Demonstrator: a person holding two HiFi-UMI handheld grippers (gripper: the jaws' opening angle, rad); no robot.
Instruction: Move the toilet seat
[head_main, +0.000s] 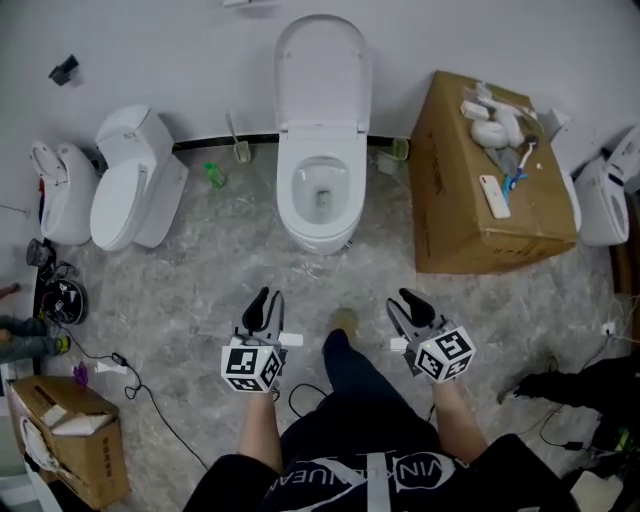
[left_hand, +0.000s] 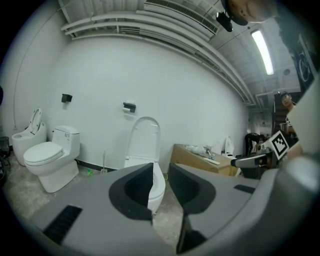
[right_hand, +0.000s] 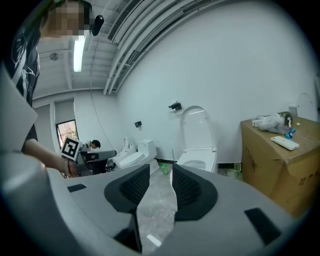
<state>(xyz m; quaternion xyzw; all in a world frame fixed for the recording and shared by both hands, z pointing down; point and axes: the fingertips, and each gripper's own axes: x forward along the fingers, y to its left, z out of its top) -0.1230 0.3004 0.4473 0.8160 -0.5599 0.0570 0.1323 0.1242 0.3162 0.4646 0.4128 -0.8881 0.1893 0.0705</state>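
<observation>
**Grey tongs empty, glossy seat well ahead**

We hold both tools out over the floor, short of the work. The left tongs (head_main: 264, 300) stand narrowly parted and the right tongs (head_main: 408, 302) wider. Nothing sits between either pair, only bare floor past the ribbed black pads (right_hand: 187, 187).

Well apart from them, the glossy white ceramic toilet (head_main: 318, 205) stands against the wall. Its tall oval white toilet seat (head_main: 322, 70) is raised upright. We cannot tell whether a separate ring lies under that cover or down on the bowl.

Our main worry is slip. The seat looks smooth, hard and rounded at the edge, so narrow pads may skate off it. It would then drop on its hinge and bang the rim. Gripping with one pair only could also twist the hinge.

The brown cardboard box (head_main: 450, 200) sits just beside the toilet and may crowd the right tongs. Thin black cables (head_main: 150, 395) trail over the grey marbled stone floor (head_main: 200, 280) to our left. Another cable loops near our feet, and either could catch a foot as we step in.
</observation>
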